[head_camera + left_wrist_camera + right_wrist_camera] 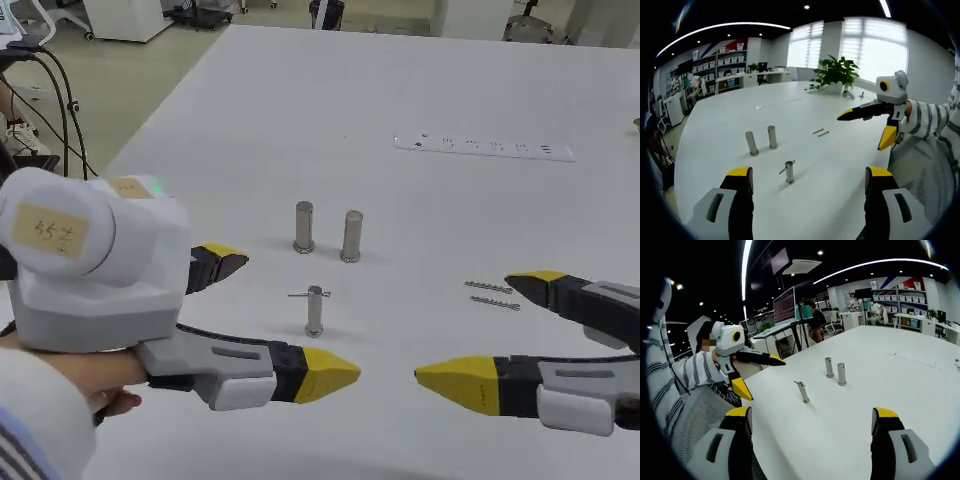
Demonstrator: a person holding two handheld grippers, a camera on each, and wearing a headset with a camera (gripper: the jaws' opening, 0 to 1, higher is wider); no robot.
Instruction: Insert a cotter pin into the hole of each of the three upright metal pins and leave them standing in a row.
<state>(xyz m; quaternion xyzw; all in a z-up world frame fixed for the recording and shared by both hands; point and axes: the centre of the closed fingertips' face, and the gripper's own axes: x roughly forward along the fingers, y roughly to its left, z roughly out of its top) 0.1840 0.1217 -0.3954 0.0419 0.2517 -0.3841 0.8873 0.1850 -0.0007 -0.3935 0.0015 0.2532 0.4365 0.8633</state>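
Two bare metal pins (304, 227) (351, 236) stand side by side on the white table (450, 210). In front of them a third pin (315, 310) stands upright with a cotter pin (303, 294) through its top hole. Two loose cotter pins (492, 294) lie to the right. My left gripper (300, 317) is open, its jaws either side of the third pin but short of it. My right gripper (463, 328) is open and empty, close to the loose cotter pins. The left gripper view shows the pins (751, 143) (772, 136) (789, 171) ahead; the right gripper view shows them too (829, 367) (841, 374) (803, 391).
A white power strip (485, 147) lies flat on the table behind the pins. A potted plant (837, 75) stands at the table's far end. Cables (60, 100) hang off the table's left side. A person's striped sleeve (695, 375) holds the left gripper (768, 380).
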